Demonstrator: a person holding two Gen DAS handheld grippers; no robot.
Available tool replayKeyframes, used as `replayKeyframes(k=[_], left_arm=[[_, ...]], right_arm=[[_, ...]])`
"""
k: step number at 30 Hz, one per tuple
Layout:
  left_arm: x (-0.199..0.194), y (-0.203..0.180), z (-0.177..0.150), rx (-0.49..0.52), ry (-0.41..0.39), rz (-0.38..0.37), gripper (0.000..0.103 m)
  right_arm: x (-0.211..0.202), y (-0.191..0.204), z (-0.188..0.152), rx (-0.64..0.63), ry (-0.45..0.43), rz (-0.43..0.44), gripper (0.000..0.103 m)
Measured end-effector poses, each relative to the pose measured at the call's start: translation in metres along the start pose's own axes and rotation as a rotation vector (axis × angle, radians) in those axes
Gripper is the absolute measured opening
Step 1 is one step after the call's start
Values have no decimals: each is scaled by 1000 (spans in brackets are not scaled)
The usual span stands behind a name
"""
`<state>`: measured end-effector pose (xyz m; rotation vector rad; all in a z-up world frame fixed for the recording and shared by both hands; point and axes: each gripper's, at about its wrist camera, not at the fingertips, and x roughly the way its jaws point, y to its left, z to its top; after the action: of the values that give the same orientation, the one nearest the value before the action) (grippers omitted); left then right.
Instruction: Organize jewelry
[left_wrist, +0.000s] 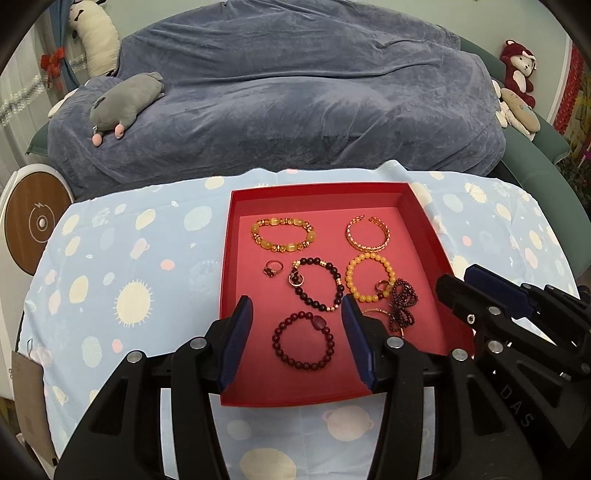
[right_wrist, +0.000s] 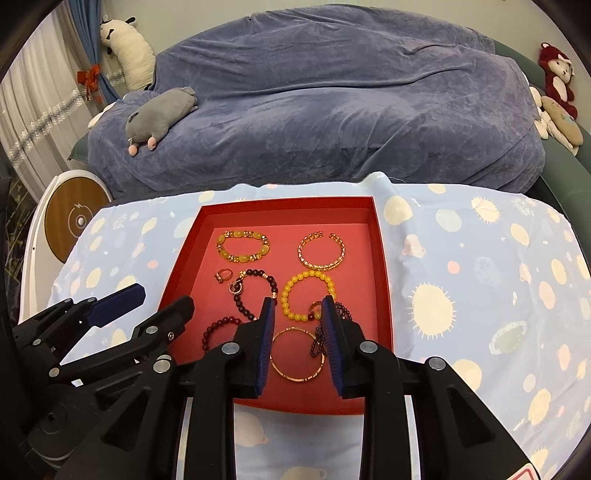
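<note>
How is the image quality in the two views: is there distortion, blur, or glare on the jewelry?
Left wrist view: strong fisheye bending, dark corners; the red tray bows outward, and the beaded bracelets stay sharp with no strong glare. Right wrist view: the same curving, light soft and even; the thin gold bangle shows small highlights, and the right gripper looms large up close.

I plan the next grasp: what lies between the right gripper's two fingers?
In the right wrist view, the right gripper frames the thin gold bangle, lying on the red tray.

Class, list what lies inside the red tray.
Inside the red tray: seven bracelets and bangles, including a gold bangle, plus small rings. The gripper partly hides the purple bead strand.
</note>
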<state>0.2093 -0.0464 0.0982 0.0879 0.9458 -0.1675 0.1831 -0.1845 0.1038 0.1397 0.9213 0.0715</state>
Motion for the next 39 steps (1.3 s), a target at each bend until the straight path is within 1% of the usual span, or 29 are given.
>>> replayKeyframes(k=[6, 8, 10, 12, 14, 15, 19, 21, 23, 28, 30, 32, 33, 39], left_arm=[[-21, 1, -20, 4, -10, 15, 54], [-26, 2, -28, -1, -8, 20, 57], [-30, 5, -35, -14, -10, 26, 61], [-34, 7, -41, -25, -11, 35, 67], [-37, 9, -48, -32, -11, 39, 70], [-38, 9, -50, -34, -9, 41, 72], [-43, 10, -61, -41, -1, 47, 74], [-45, 11, -66, -49, 2, 52, 78], [-47, 13, -71, -57, 0, 53, 81], [-51, 13, -81, -61, 5, 60, 85], [-53, 14, -84, -67, 4, 70, 90], [-54, 16, -86, -72, 3, 73, 90], [-55, 17, -87, -73, 4, 75, 90], [-56, 17, -92, -69, 8, 81, 92]], right_arm=[[-20, 3, -21, -4, 5, -21, 28], [-26, 3, -28, -3, 1, -32, 33], [-32, 1, -35, 5, -2, -38, 38], [-36, -1, -41, 15, -3, -37, 42], [-40, -3, -47, 24, -5, -38, 48], [-42, -3, -50, 26, -3, -36, 49], [-47, -5, -61, 31, 2, -43, 57], [-50, -6, -66, 37, 3, -47, 60], [-52, -8, -70, 43, 4, -53, 65], [-57, -9, -79, 44, 9, -65, 70], [-59, -10, -81, 50, 9, -69, 72], [-61, -11, -83, 58, 7, -75, 80], [-62, -11, -84, 61, 6, -77, 83], [-64, -12, -89, 65, 9, -93, 86]])
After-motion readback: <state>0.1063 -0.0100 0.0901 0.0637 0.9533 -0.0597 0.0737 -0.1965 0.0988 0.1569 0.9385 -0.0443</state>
